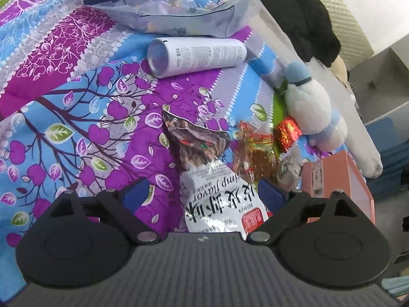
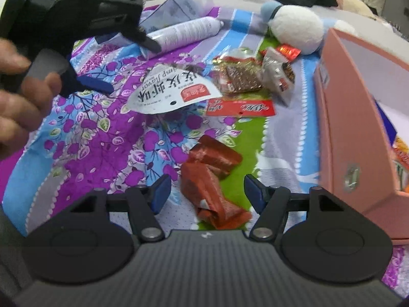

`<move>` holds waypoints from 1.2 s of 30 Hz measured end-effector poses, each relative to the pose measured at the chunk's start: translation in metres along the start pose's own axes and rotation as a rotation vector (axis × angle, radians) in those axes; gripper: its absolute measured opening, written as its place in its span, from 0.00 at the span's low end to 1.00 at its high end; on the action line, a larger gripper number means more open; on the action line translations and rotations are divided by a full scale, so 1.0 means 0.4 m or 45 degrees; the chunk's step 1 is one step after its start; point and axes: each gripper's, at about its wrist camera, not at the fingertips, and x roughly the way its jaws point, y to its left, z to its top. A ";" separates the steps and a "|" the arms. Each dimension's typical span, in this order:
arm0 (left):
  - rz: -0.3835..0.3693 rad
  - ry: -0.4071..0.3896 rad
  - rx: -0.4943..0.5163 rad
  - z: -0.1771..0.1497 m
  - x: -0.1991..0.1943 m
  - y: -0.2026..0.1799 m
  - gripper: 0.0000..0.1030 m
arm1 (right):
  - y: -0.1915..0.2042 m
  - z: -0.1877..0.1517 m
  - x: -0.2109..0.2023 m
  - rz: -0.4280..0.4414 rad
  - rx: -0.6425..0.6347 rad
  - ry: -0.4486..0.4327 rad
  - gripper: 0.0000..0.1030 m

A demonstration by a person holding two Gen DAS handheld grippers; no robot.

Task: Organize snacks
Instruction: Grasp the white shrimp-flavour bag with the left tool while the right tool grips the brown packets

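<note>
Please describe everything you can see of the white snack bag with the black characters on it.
The white snack bag looks like glossy crinkled plastic film, printed with large black characters, the words "shrimp flavor", a small red label and a brown picture at one end. It has a small hang hole near its edge. It lies flat on the flowered bedcover, beside clear packs of brown snacks. In the left wrist view it lies between the open fingers of the left tool; no pad presses it.

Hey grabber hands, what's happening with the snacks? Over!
Both grippers open, left gripper over white shrimp bag, right gripper over red packets. Pink box waits right. Nothing blocking.
</note>
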 end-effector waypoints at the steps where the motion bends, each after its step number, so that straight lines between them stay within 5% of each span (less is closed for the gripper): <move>1: 0.007 0.002 0.003 0.003 0.007 -0.003 0.91 | 0.003 -0.002 0.007 0.002 -0.002 0.004 0.62; 10: 0.075 0.033 0.043 0.017 0.073 -0.041 0.89 | 0.011 -0.021 0.046 -0.006 -0.020 0.041 0.61; 23: 0.112 0.083 0.064 0.010 0.134 -0.076 0.67 | 0.018 -0.023 0.071 -0.010 -0.022 0.048 0.55; 27: 0.098 0.097 0.071 -0.001 0.140 -0.078 0.60 | 0.018 -0.020 0.075 -0.004 -0.027 0.045 0.44; 36: 0.062 0.084 0.143 -0.034 0.079 -0.074 0.54 | 0.011 -0.023 0.054 -0.020 -0.002 0.034 0.43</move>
